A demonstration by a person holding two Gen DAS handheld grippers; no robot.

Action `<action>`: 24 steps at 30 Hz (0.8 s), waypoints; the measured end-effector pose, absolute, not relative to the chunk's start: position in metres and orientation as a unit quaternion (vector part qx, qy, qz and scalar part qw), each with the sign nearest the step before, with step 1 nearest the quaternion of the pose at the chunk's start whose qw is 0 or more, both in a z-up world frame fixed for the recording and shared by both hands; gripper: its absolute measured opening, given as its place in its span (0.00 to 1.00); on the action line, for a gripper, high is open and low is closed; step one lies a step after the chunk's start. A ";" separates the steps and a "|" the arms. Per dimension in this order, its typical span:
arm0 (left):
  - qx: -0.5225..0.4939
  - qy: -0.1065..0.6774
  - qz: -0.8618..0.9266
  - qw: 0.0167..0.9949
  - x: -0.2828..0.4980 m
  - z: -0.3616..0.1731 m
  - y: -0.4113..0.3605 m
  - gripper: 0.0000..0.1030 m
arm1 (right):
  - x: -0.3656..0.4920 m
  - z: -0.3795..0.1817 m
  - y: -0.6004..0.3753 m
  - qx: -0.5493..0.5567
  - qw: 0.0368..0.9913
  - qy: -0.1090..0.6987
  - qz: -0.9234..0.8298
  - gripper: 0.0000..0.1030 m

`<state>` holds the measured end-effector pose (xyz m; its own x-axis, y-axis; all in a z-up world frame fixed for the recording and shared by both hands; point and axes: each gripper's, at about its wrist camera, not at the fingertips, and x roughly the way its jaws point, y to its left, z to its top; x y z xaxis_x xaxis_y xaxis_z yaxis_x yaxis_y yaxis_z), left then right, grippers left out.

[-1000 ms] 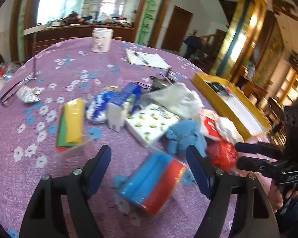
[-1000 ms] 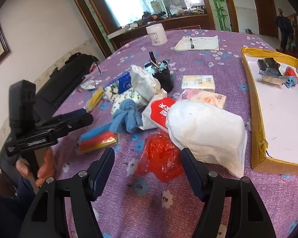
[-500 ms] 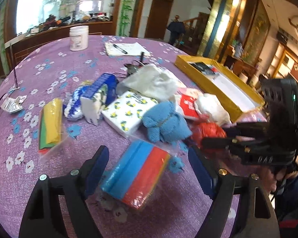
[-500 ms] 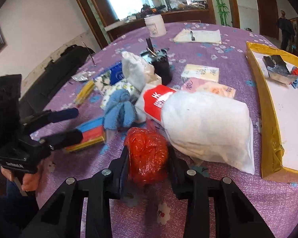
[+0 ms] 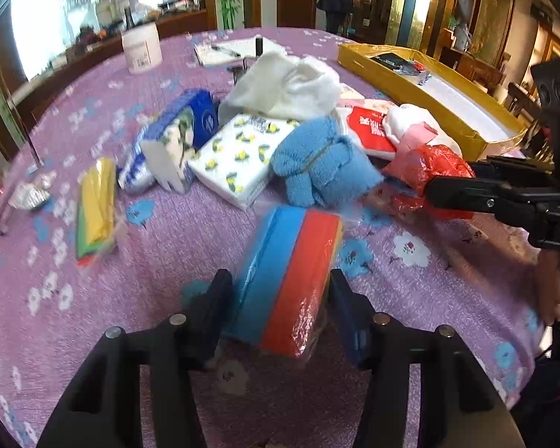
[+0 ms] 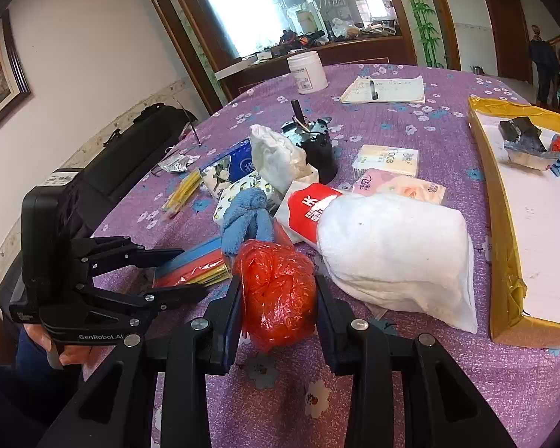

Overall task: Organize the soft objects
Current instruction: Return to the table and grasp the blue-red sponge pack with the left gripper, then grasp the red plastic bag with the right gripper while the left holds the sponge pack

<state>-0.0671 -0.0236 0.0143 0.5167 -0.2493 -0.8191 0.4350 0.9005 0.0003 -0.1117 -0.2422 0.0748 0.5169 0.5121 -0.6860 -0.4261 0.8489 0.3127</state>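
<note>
Purple floral surface. Left tongs closing around wrapped sponge block; right tongs grip crinkled red bag. Only right view shows tissue packs.

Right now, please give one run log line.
left gripper: closing on sponge pack | right gripper: shut on red bag

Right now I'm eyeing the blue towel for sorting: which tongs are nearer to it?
Right. The right tongs grip the red bag beside the towel; the left tongs, closing around the sponges, sit farther back.
</note>
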 end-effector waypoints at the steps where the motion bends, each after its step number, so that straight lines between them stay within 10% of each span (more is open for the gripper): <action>1: 0.106 0.446 -0.197 0.866 -0.068 0.015 -0.025 0.47 | -0.111 0.075 -0.243 0.054 0.869 0.410 0.270 0.37; 24: 0.034 0.367 -0.196 0.909 -0.074 0.050 -0.031 0.42 | -0.115 0.081 -0.260 0.091 0.878 0.382 0.272 0.37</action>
